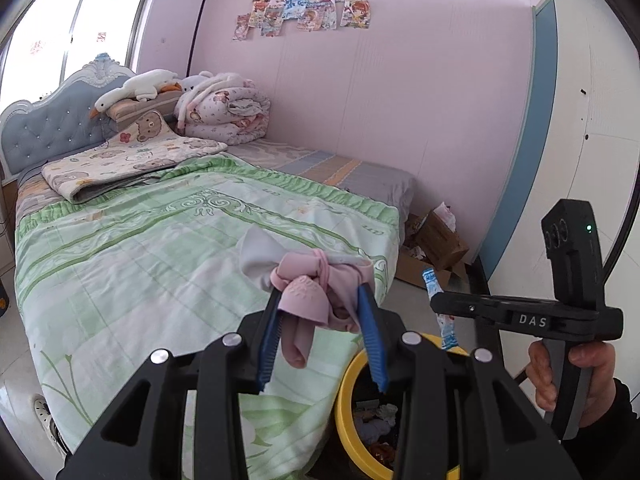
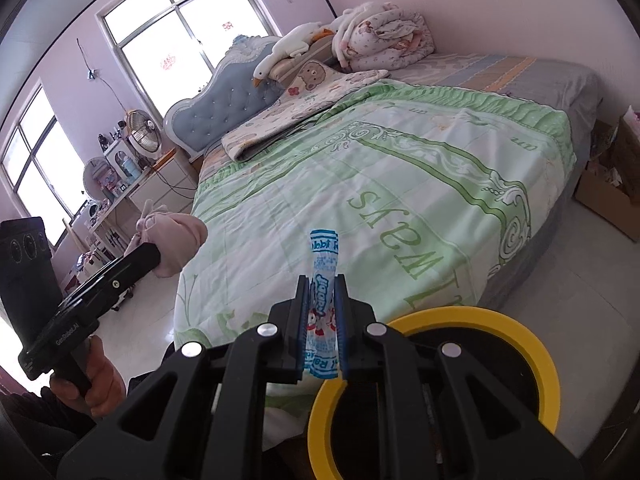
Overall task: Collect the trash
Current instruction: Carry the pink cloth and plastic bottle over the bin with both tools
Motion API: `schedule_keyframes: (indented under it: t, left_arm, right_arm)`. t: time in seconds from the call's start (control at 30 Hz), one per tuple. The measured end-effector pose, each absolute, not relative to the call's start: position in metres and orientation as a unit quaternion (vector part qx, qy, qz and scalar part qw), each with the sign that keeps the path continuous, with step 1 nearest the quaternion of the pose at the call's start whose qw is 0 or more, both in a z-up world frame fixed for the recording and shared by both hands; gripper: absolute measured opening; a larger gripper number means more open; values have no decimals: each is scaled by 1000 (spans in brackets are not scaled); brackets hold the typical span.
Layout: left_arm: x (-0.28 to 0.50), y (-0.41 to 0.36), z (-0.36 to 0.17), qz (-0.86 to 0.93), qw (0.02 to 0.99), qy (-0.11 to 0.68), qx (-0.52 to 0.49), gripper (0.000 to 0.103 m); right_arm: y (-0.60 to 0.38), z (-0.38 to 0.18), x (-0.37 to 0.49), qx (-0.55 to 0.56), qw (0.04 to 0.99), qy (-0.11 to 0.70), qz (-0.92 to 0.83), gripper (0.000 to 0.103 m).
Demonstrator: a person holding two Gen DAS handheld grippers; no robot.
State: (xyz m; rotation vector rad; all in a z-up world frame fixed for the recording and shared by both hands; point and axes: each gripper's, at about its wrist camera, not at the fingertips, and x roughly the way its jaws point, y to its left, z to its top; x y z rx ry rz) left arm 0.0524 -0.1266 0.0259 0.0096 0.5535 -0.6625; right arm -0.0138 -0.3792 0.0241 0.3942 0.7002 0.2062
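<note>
My left gripper (image 1: 320, 300) is shut on a knotted pink and white cloth bundle (image 1: 308, 292), held in the air over the foot of the bed. The same bundle (image 2: 172, 240) shows at the left of the right wrist view, past the other tool. My right gripper (image 2: 321, 284) is shut on a blue and white snack wrapper (image 2: 323, 280), which stands up between the pads; the wrapper (image 1: 434, 286) also sticks out of that gripper in the left wrist view. A yellow-rimmed black bin (image 2: 472, 316) stands on the floor just below both grippers, with its rim (image 1: 348, 376) and some rubbish inside.
The bed with a green quilt (image 2: 400, 184) fills the middle. Folded blankets and a plush goose (image 1: 136, 90) lie at its head. Open cardboard boxes (image 1: 436, 240) sit on the floor by the pink wall. A desk with fans (image 2: 140, 136) stands under the window.
</note>
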Motion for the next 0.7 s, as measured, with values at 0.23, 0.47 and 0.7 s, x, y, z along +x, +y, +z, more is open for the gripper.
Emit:
schedule_keyframes:
  t: [0.23, 0.47, 0.7]
  left_arm:
    - [62, -169, -13, -369, 867, 336, 16, 35]
    - [58, -207, -51, -399, 835, 376, 47, 35]
    - [45, -224, -73, -417, 815, 396, 67, 36]
  right_arm:
    - [-408, 9, -43, 211, 914, 341, 67, 12]
    - [-430, -11, -64, 232, 906, 351, 44, 12]
    - [-440, -36, -70, 244, 897, 368, 30, 13]
